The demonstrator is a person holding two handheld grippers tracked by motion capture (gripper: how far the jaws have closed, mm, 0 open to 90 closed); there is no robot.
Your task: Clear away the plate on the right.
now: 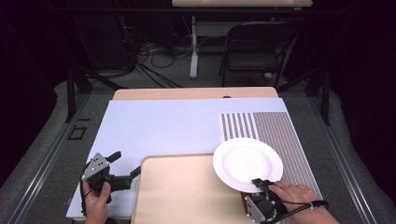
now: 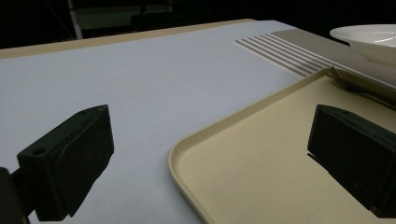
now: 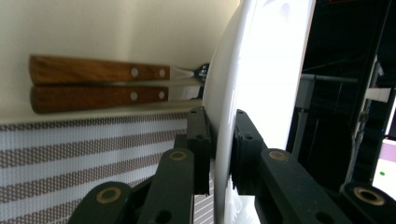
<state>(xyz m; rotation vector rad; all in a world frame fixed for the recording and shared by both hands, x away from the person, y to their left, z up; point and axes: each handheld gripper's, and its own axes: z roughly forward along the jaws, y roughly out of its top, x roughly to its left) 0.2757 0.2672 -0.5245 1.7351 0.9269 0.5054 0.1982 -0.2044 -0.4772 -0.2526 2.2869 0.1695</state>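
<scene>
I am pinching the near rim of the white plate (image 1: pixel 247 163) with my right tool (image 1: pixel 259 183), one jaw above the rim and one below it. In the right gripper view the two jaws are pressing on the thin edge of the plate (image 3: pixel 243 93). The plate is sitting partly over the right side of the tan tray (image 1: pixel 182 191) and partly over the striped mat (image 1: pixel 285 135) on the desk (image 1: pixel 154 126). Two wooden-handled pieces of cutlery (image 3: pixel 100 84) are lying on the tray just beside the plate, their metal ends going under it. My left tool (image 1: pixel 125 164) is spread wide and holding nothing, waiting at the tray's left edge (image 2: pixel 187 154).

I think the plate could slip, because I am gripping only a small bit of smooth rim and the rest is hanging out heavy. If it tips, it could drop on the cutlery or chip on the tray edge
</scene>
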